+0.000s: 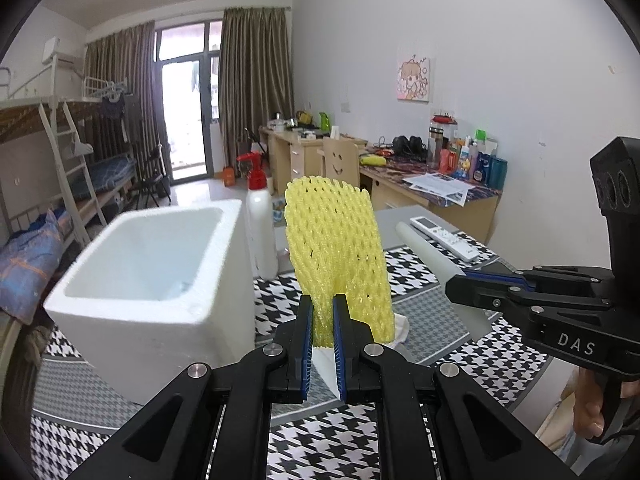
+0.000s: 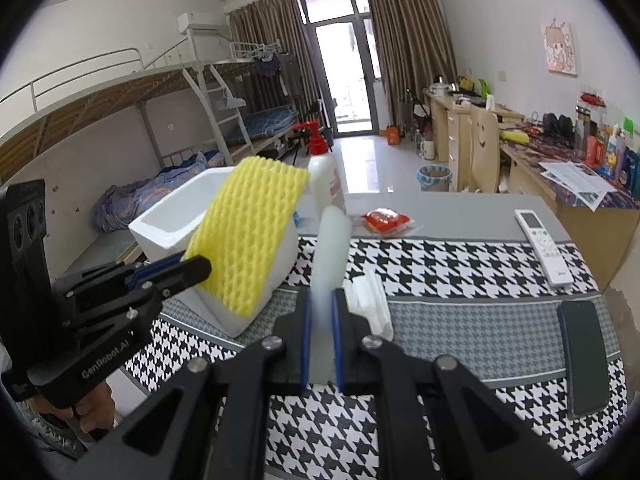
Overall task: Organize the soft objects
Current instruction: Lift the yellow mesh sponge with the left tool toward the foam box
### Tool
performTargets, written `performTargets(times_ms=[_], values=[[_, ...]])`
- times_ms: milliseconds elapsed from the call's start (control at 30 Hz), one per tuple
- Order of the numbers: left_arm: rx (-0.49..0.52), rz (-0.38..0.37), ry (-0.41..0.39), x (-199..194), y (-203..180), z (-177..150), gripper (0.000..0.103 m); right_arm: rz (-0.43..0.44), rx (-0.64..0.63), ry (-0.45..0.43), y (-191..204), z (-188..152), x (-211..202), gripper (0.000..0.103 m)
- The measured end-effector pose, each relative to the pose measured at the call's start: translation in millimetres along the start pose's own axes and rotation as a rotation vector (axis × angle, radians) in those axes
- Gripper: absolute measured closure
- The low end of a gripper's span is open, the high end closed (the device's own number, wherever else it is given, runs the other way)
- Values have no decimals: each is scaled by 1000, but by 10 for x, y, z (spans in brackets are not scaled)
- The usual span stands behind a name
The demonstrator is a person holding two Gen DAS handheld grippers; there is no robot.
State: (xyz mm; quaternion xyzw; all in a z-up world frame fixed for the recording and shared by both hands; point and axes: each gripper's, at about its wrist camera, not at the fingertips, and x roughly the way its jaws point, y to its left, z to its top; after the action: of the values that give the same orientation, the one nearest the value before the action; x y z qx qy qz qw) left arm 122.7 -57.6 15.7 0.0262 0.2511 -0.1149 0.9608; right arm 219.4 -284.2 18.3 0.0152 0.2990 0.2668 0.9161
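Observation:
My left gripper [image 1: 322, 312] is shut on a yellow foam net sleeve [image 1: 336, 248] and holds it upright above the table, just right of a white foam box [image 1: 156, 280]. The sleeve [image 2: 248, 236] shows in the right wrist view in front of the box [image 2: 168, 224]. My right gripper [image 2: 321, 308] is shut on a white foam sheet roll [image 2: 330, 248] that points away from me. In the left wrist view that roll [image 1: 428, 252] sticks out from the right gripper [image 1: 464, 288].
A houndstooth cloth [image 2: 440, 264] covers the table. On it lie folded white foam sheets [image 2: 372, 300], a red packet [image 2: 386, 220], a white remote [image 2: 544, 244], a dark phone [image 2: 584, 356] and a red-capped white bottle [image 2: 324, 176] behind the box.

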Motion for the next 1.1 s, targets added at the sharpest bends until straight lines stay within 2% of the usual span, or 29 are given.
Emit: performTargets(times_ms=[533,1100], values=[[7,21,-85,-208,203,155,93,9,-3,-30,146,103,12,91],[-46,122,-125,-462,716,187,93,63,-59,-35,461,313,260,91]])
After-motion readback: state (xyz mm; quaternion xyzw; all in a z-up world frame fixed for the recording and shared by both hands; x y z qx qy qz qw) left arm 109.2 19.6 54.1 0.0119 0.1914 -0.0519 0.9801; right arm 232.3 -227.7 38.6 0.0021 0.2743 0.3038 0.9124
